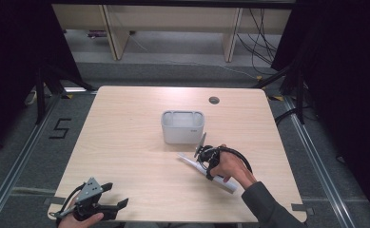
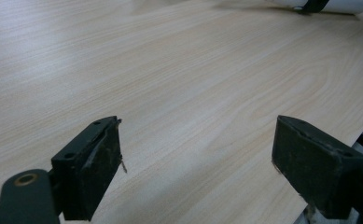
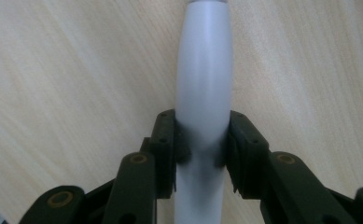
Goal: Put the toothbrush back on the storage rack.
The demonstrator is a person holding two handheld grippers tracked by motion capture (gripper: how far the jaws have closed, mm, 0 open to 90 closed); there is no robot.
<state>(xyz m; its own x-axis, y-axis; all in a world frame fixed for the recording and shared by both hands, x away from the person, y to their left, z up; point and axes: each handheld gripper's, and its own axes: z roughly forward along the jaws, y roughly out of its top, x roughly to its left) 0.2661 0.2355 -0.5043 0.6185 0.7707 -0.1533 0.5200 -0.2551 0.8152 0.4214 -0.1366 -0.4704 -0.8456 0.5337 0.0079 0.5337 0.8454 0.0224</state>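
A long white tube (image 1: 190, 163) lies flat on the wooden table (image 1: 125, 142), running diagonally from the middle toward the front right. My right gripper (image 1: 206, 165) comes down on it from above, held by a hand in a dark sleeve. In the right gripper view the tube (image 3: 203, 70) runs straight up between the jaws, and my right gripper (image 3: 202, 140) is shut on it with both pads against its sides. My left gripper (image 1: 117, 194) rests near the table's front left corner. Its jaws stand wide apart over bare wood in the left gripper view (image 2: 198, 140).
A white-grey rectangular bin (image 1: 182, 135) stands open-topped at the table's middle, just behind the right gripper. A round cable hole (image 1: 214, 100) sits near the far edge. The tube's end (image 2: 328, 4) shows far off in the left gripper view.
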